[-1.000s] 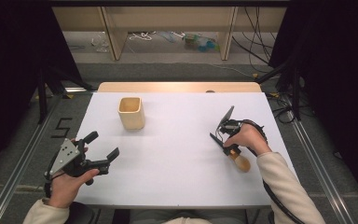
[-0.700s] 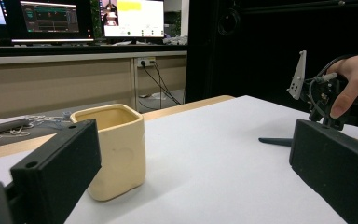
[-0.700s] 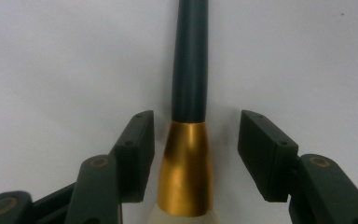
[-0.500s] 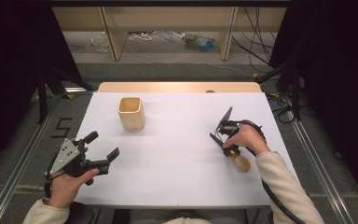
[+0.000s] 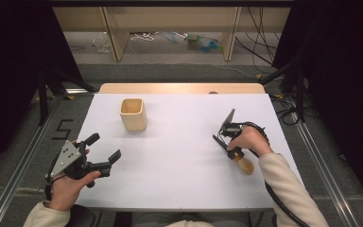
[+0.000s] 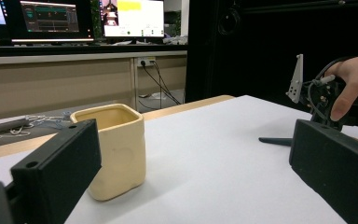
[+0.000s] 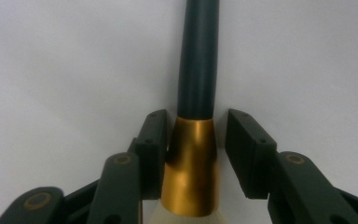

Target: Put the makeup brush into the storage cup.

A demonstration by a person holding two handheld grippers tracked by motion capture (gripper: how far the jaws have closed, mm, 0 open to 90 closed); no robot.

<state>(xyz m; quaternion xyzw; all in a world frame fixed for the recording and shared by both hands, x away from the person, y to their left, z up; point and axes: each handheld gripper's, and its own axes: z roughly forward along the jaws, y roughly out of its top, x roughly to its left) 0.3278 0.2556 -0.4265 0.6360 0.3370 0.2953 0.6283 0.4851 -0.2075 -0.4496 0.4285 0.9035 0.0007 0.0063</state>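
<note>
The right gripper [image 7: 191, 140] straddles the brush [image 7: 193, 116] at its gold ferrule; one jaw touches, the other shows a gap. Bristles are cut off below. The dark handle points away across the white table [image 5: 179, 156]. The left gripper [image 5: 105, 150] gapes empty near the cup [image 5: 133, 114].

Left gripper [image 5: 105, 148] sits low at the frame's lower left, fingers [image 6: 56, 172] spread wide. Right gripper [image 5: 230, 150], centre-right, points down, its fingers [image 7: 153, 149] nearly closed, forearm entering from the lower right.
</note>
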